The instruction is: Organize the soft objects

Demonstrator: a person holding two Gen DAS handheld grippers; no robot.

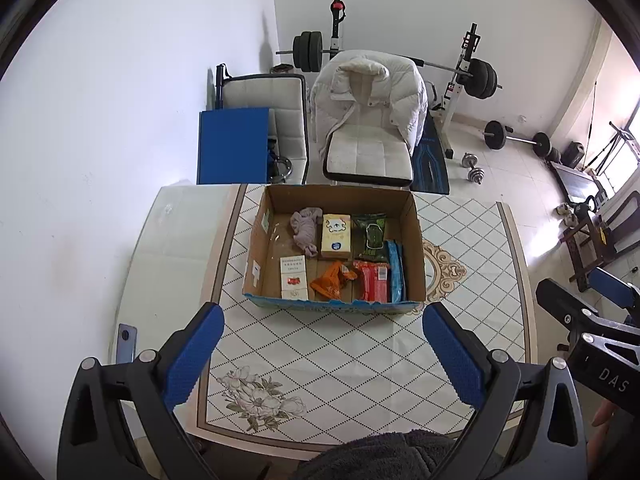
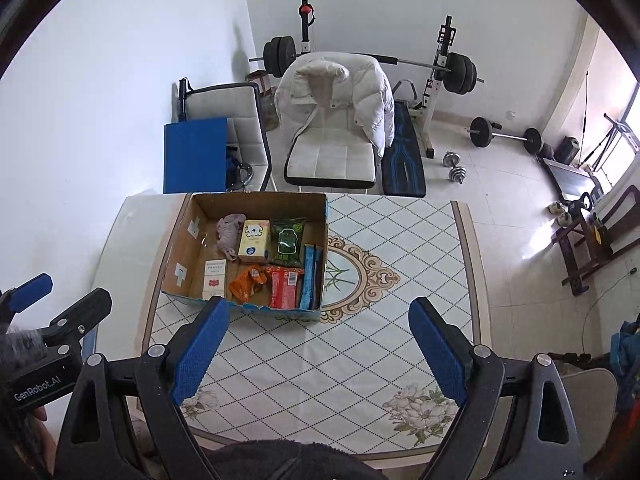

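An open cardboard box (image 1: 416,240) (image 2: 182,240) stands on the patterned table. Inside lie a grey-pink cloth (image 1: 306,228) (image 2: 230,232), a cream tissue pack (image 1: 337,237) (image 2: 253,241), a green pouch (image 1: 370,236) (image 2: 287,242), a white and red pack (image 1: 294,278) (image 2: 214,280), an orange wrapper (image 1: 331,280) (image 2: 248,284), a red packet (image 1: 374,282) (image 2: 285,287) and a blue packet (image 1: 396,270) (image 2: 310,278). My left gripper (image 1: 323,350) is open and empty, held above the table short of the box. My right gripper (image 2: 320,344) is open and empty, near the box's front right corner.
The table (image 1: 352,360) (image 2: 400,240) has a glass strip with a phone (image 1: 127,342) at its left edge. Behind it stand a white chair with a padded coat (image 1: 368,112) (image 2: 334,112), a second chair (image 1: 272,120), a blue board (image 1: 232,144) and a barbell rack (image 1: 468,76).
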